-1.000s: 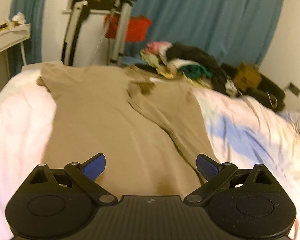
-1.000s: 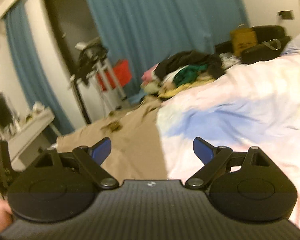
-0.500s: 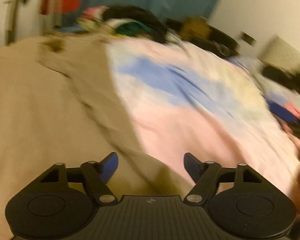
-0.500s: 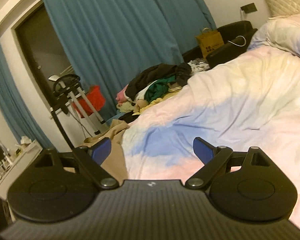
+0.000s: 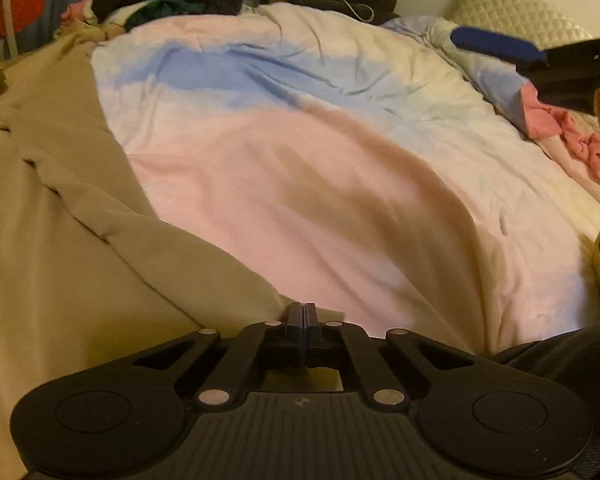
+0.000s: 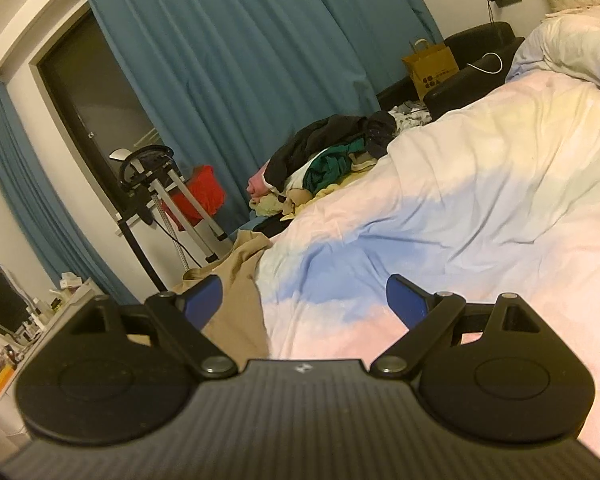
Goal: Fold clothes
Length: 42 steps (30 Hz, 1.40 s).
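Observation:
A tan garment (image 5: 60, 216) lies spread on the left of the bed. My left gripper (image 5: 303, 310) is shut at the garment's near right corner, where the tan cloth meets the pink duvet; the fingertips pinch its edge. In the right wrist view the garment (image 6: 236, 304) shows as a tan strip at the bed's left edge. My right gripper (image 6: 304, 300) is open and empty, held above the duvet to the right of the garment.
A pastel pink, blue and cream duvet (image 5: 320, 160) covers the bed. A pile of loose clothes (image 6: 328, 164) lies at the far end. A blue curtain (image 6: 240, 60), a metal stand (image 6: 172, 208), a cluttered white desk (image 6: 40, 312) and a pillow (image 5: 516, 16) surround it.
My left gripper swung right to the garment's near right corner and closed on its edge. My right gripper lifted and tilted toward the far side of the bed, staying open.

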Available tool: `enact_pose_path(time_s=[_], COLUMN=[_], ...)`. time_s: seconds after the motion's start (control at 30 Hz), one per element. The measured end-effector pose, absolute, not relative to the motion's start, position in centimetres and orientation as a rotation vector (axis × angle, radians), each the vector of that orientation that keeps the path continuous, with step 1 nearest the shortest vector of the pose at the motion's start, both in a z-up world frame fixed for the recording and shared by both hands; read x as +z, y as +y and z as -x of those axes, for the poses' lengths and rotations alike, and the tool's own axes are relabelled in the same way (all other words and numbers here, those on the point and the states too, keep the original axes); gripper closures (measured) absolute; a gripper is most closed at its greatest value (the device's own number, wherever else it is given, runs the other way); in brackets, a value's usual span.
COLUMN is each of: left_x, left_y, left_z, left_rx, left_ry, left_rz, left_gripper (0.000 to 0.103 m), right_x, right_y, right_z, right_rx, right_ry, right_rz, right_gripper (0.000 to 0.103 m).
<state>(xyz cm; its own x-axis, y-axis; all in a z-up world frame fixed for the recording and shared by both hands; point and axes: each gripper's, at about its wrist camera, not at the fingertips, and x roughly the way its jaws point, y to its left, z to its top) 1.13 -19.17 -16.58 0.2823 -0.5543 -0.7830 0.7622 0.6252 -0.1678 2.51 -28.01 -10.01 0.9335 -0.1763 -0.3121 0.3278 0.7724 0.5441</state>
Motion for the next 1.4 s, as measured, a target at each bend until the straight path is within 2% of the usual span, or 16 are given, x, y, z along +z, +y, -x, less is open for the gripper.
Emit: enact_pose_path(time_s=[0.23,0.4,0.47,0.53,0.63,0.7,0.77,0.8,0.83,0.93,1.07,1.3,1.4], left_x=[-11.9,-11.1,-11.9,-12.8,-14.0,-15.1,-16.3,-16.8,-17.2,-16.4,-13.2,-7.4,-7.7], left_y=[-14.3,-12.9,-14.0,-15.5,-18.4,-19.9,-20.4,-20.5,-20.5,-19.1,-15.4,-4.5,-0.3], left_z=[-0.9,-1.1,-1.1,-0.4,1.1,1.8,1.7,1.6,1.4,0.3,-0.3,-0.4,-1.2], left_rx=[-0.929,-0.92,-0.959,-1.003,-1.044,-1.027,-0.997,-0.981,-0.968,-0.962,-0.937,-0.845,-0.772], left_ry=[0.878,0.86,0.882,0.887,0.827,0.79,0.789,0.792,0.792,0.787,0.762,0.819,0.94], left_rz=[-0.134,-0.126,-0.16,-0.21,-0.364,-0.46,-0.502,-0.517,-0.517,-0.409,-0.25,0.122,0.257], left_gripper=[0.103,0.101,0.09,0.072,0.053,0.052,0.054,0.059,0.077,0.094,0.096,0.096,0.097], right_x=[-10.1,-9.6,-9.5,-9.4,-9.5,-9.8,-10.1,-10.3,-10.4,-10.8,-10.9,-10.9,-11.0], right_y=[-28.0,-27.4,-27.1,-26.9,-27.0,-27.2,-27.4,-27.4,-27.4,-27.5,-27.7,-27.2,-26.1], right_z=[-2.4,-2.4,-2.4,-2.3,-2.4,-2.6,-2.8,-2.9,-3.0,-3.3,-3.3,-3.5,-4.2], right_rx=[-0.28,-0.26,-0.255,-0.253,-0.264,-0.271,-0.277,-0.28,-0.281,-0.285,-0.296,-0.294,-0.273], right_ry=[0.254,0.248,0.244,0.242,0.251,0.261,0.272,0.277,0.283,0.297,0.298,0.316,0.342], right_rz=[-0.656,-0.644,-0.635,-0.627,-0.621,-0.627,-0.635,-0.635,-0.633,-0.635,-0.643,-0.629,-0.597], right_gripper=[0.013,0.013,0.013,0.013,0.013,0.013,0.013,0.013,0.013,0.013,0.013,0.013,0.013])
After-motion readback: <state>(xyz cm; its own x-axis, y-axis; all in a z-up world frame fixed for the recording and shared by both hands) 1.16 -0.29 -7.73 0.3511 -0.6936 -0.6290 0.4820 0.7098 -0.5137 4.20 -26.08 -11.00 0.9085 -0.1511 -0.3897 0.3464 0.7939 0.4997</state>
